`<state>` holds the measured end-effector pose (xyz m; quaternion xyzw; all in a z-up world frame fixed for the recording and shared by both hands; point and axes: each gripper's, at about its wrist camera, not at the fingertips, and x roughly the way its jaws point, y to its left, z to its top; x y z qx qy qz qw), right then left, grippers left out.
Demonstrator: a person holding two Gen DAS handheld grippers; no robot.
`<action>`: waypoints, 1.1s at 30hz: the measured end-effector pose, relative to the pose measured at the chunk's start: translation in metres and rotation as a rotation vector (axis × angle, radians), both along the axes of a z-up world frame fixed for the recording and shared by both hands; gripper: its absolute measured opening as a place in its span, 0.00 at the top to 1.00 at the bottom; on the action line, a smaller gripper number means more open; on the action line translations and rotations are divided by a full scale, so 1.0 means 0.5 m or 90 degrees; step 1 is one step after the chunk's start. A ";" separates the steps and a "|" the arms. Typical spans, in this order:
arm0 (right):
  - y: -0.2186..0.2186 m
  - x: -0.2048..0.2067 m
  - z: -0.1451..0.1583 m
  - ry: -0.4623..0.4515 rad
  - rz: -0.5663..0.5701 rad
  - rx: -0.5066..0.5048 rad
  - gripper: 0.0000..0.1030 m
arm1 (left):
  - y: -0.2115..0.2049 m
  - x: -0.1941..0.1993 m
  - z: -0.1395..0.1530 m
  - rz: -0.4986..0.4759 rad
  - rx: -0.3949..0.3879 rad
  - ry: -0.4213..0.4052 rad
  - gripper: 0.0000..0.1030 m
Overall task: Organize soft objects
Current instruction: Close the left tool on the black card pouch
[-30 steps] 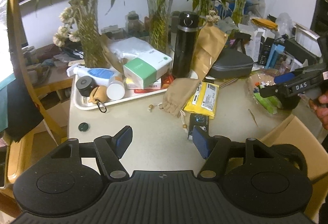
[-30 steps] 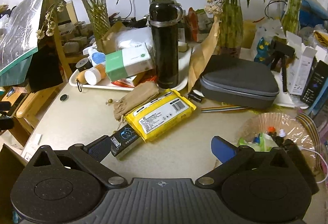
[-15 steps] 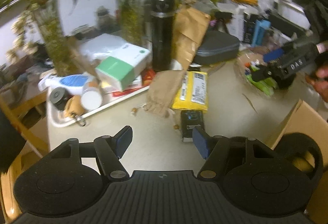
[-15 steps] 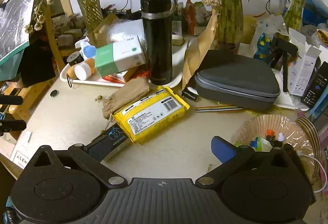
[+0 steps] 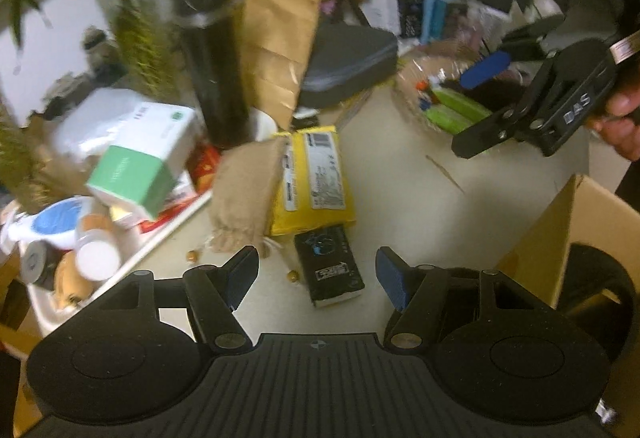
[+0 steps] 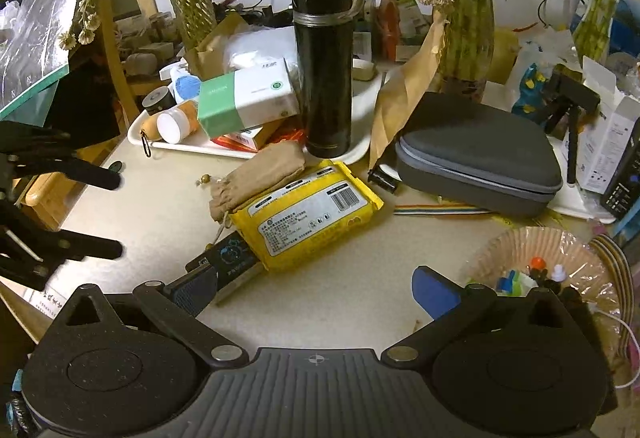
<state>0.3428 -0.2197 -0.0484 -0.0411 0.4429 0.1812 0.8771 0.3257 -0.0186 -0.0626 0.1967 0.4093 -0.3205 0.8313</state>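
Between the spread blue pads of the left gripper (image 5: 316, 276), just ahead of them on the beige tabletop (image 5: 400, 173): one small black tissue packet (image 5: 329, 270), flat, untouched by either pad. Beyond it, one yellow plastic pack of wet wipes (image 5: 312, 177), its near edge resting on the black packet. Left of the wipes and touching them: one tan cloth drawstring pouch (image 5: 244, 193), lying flat, wooden beads on its cord. Farther left, a white tray (image 5: 168, 234) with a green-and-white carton (image 5: 140, 161) and a tall black flask (image 5: 212, 69) (this view is blurred). The right gripper (image 6: 316, 292) hangs over bare tabletop, jaws wide apart and empty; its left pad overlaps the black packet's corner, contact uncertain. Right of its pads: a paper-lined basket (image 6: 520, 250) of small bottles.
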 end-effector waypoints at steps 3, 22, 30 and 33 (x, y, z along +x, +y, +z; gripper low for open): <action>0.000 0.002 -0.004 0.006 -0.004 -0.004 0.00 | -0.021 0.021 -0.030 -0.020 0.027 0.024 0.38; 0.001 0.000 0.003 -0.004 -0.008 -0.002 0.00 | -0.097 0.105 -0.153 -0.037 0.095 0.136 0.38; 0.002 0.000 0.003 -0.007 -0.008 -0.007 0.00 | -0.111 0.102 -0.194 -0.026 0.125 0.129 0.47; 0.005 0.000 0.001 -0.008 -0.004 -0.010 0.00 | -0.107 0.100 -0.189 -0.020 0.125 0.124 0.49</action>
